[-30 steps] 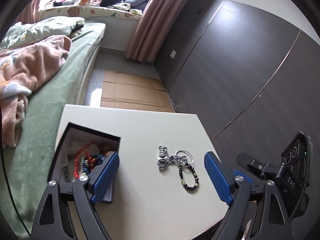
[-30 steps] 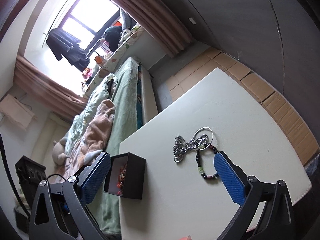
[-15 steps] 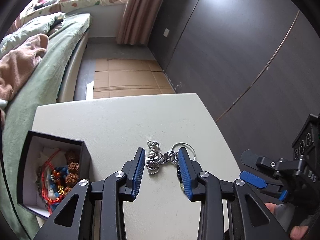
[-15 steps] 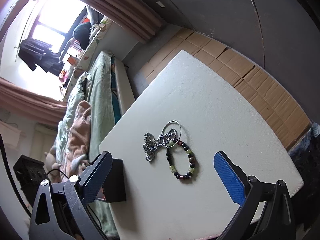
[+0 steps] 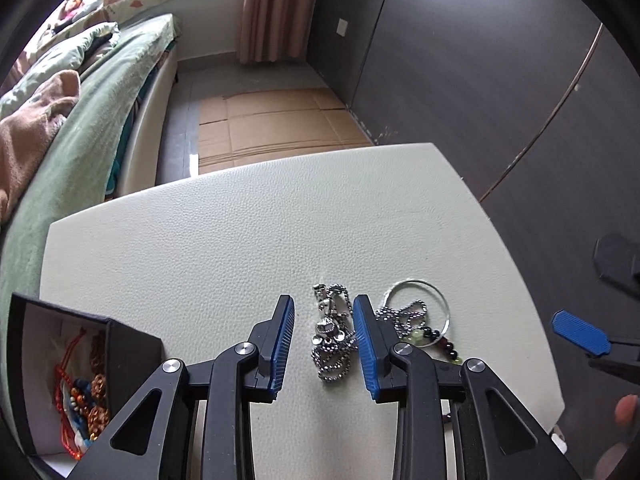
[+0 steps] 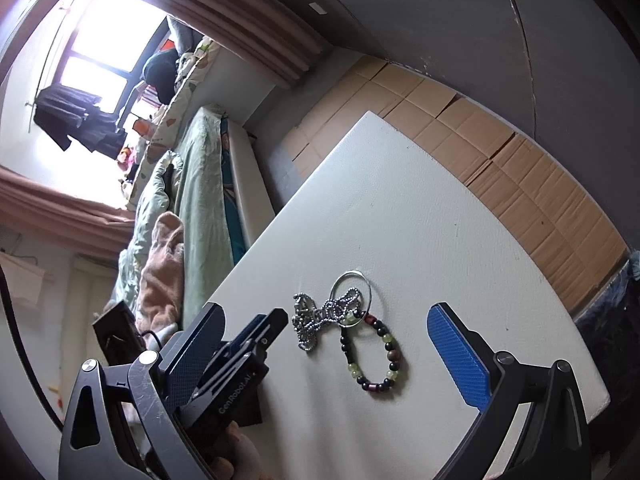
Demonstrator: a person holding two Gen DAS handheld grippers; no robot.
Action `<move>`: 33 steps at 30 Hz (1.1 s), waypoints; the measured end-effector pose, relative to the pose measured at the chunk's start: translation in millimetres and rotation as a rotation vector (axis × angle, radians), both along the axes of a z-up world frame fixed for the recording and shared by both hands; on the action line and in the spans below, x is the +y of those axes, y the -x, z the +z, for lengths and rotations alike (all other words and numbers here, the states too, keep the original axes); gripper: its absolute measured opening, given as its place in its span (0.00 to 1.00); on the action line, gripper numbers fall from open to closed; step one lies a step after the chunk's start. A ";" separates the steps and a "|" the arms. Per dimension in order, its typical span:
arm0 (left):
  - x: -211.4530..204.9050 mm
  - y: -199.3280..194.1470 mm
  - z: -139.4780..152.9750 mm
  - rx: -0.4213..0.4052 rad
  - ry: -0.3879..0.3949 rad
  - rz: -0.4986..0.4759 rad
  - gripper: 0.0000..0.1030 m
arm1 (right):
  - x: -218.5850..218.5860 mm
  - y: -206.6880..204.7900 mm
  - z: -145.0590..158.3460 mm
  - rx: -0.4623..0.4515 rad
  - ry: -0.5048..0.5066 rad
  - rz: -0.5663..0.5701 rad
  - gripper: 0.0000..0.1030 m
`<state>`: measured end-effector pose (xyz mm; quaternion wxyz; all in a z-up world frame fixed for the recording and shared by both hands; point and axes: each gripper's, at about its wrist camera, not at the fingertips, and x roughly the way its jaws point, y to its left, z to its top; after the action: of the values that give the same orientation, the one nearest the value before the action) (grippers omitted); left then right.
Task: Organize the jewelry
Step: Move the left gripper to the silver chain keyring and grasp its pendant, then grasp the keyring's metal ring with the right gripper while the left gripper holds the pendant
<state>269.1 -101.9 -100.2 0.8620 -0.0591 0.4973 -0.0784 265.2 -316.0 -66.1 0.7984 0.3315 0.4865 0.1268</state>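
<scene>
My left hand-held gripper [image 5: 324, 344] is low over the white counter [image 5: 240, 240], its 2 blue pads closing, with the silver ball-chain necklace [image 5: 331, 340] lying between them. The pads do not press on the chain. The chain trails under the right pad to a thin metal ring [image 5: 420, 304], which touches a beaded bracelet [image 6: 374, 356] of dark and green beads. All 3 pieces lie tangled together near the counter's right side.

My right hand-held gripper [image 6: 324, 344] hangs further back, jaws wide apart, nothing between them.

An open black box [image 5: 132, 356] sits at the counter's left corner with red cord and beaded pieces inside. A bed [image 5: 100, 112] with green bedding runs beyond.
</scene>
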 end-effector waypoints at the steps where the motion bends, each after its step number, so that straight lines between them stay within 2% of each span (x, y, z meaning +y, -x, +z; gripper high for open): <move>1: -1.6 -1.9 -2.8 0.008 -0.006 -0.006 0.31 | -0.4 -3.1 -0.5 0.006 -0.003 -0.006 1.00; 5: -6.0 -7.7 -16.8 0.051 -0.025 -0.021 0.30 | 0.3 -11.9 -4.9 0.028 -0.017 -0.016 1.00; 6: -5.7 -6.9 -15.6 0.031 -0.030 -0.019 0.26 | 0.8 -12.9 -5.6 0.031 -0.020 -0.016 1.00; 8: -2.8 -9.0 -15.7 0.047 0.015 -0.021 0.17 | 3.1 -13.8 -6.6 0.034 -0.021 -0.014 1.00; 10: 1.4 -7.8 -14.7 0.051 0.036 -0.003 0.14 | 5.0 -14.5 -7.2 0.036 -0.021 -0.010 1.00; 12: 4.9 -3.3 -8.8 0.033 0.044 0.006 0.14 | 7.4 -15.2 -8.4 0.039 -0.017 -0.005 1.00; 18: 14.4 12.5 18.1 -0.023 0.135 -0.009 0.14 | 16.0 -15.4 -13.4 0.045 0.022 0.023 0.99; 21: 23.3 19.0 32.1 -0.048 0.193 -0.012 0.14 | 19.7 -19.3 -16.7 0.047 0.052 0.037 0.86; 26: 35.7 27.2 47.2 -0.073 0.256 -0.022 0.14 | 33.4 -30.4 -27.5 0.068 0.118 0.095 0.53; 29: 43.8 31.6 54.4 -0.088 0.283 -0.016 0.14 | 42.7 -37.3 -36.0 0.089 0.183 0.119 0.44; 33: 55.2 35.1 62.9 -0.110 0.318 -0.006 0.14 | 51.5 -40.8 -46.5 0.113 0.284 0.126 0.42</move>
<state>234.0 -46.8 -37.3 0.8674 -0.1890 0.4309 -0.1621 306.1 -264.5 -112.6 0.7990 0.1910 0.5635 0.0878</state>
